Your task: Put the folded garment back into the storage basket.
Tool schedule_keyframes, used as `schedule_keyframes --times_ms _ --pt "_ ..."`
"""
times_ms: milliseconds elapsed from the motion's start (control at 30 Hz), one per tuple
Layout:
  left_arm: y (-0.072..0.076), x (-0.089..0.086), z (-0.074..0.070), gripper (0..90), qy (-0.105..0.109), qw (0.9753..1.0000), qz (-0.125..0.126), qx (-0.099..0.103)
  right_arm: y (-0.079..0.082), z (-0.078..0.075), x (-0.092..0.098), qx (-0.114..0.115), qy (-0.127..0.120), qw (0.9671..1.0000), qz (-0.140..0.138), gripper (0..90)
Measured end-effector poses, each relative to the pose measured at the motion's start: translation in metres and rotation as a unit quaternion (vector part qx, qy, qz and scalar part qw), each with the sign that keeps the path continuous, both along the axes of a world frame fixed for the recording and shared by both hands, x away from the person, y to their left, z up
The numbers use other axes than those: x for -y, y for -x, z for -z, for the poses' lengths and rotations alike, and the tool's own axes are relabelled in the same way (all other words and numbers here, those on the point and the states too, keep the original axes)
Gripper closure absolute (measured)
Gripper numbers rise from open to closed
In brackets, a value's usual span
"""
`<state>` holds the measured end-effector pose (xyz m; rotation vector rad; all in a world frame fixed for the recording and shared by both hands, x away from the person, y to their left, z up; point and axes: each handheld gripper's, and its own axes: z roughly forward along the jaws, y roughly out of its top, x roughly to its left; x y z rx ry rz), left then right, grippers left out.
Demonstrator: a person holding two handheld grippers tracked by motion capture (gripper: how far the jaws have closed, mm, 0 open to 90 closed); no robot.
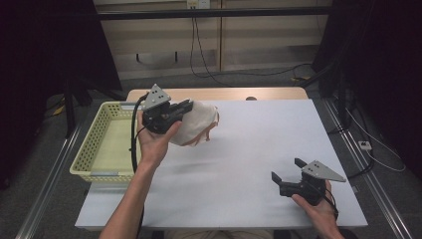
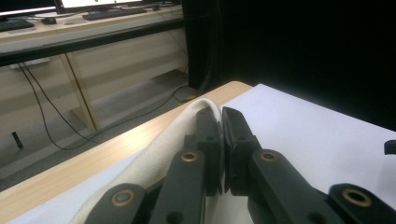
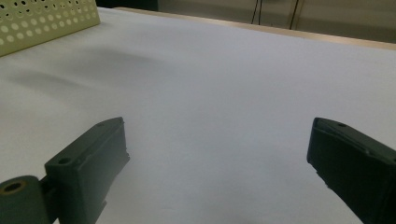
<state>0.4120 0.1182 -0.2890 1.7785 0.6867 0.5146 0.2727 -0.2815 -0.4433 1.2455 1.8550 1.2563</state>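
White worktop carries nothing under the wide-open right gripper; the left gripper pinches a cream cloth beside the basket.

Right gripper low over white table sheet, jaws wide apart, nothing between. Perforated yellow basket top left.

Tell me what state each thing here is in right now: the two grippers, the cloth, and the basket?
Left gripper: shut on the cloth, held up above the table.
Right gripper: open, holding nothing, low over the table.
Cloth: bunched, lifted off the table, hanging from the left gripper.
Basket: upright at the table's left edge; looks empty.
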Motion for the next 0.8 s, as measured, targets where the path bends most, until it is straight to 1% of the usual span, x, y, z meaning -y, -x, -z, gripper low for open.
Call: schedule_keyframes --times_ms 67,200,300,400,533,800 --pt "0.002 -0.004 -0.002 87.0 0.001 1.0 -0.006 0.001 0.0 0.0 0.0 0.0 0.0 1.0 0.0 5.1" --pt "0.008 -0.011 -0.006 87.0 0.007 0.9999 -0.008 0.007 0.0 0.0 0.0 -0.002 0.001 1.0 -0.001 5.1" --pt "0.011 -0.017 -0.009 87.0 0.006 0.9999 -0.008 0.013 0.0 0.0 -0.001 -0.003 0.002 1.0 -0.003 5.1" --pt "0.015 -0.024 -0.011 87.0 0.016 0.9997 -0.011 0.014 0.0 0.0 -0.001 -0.003 0.001 1.0 -0.003 5.1" --pt "0.018 -0.034 -0.012 87.0 0.024 0.9992 -0.024 0.02 0.0 0.0 -0.001 -0.003 0.0 1.0 -0.002 5.1" --pt "0.023 -0.051 -0.016 87.0 0.018 0.9986 -0.039 0.029 0.0 0.0 -0.002 -0.003 0.0 1.0 -0.001 5.1"
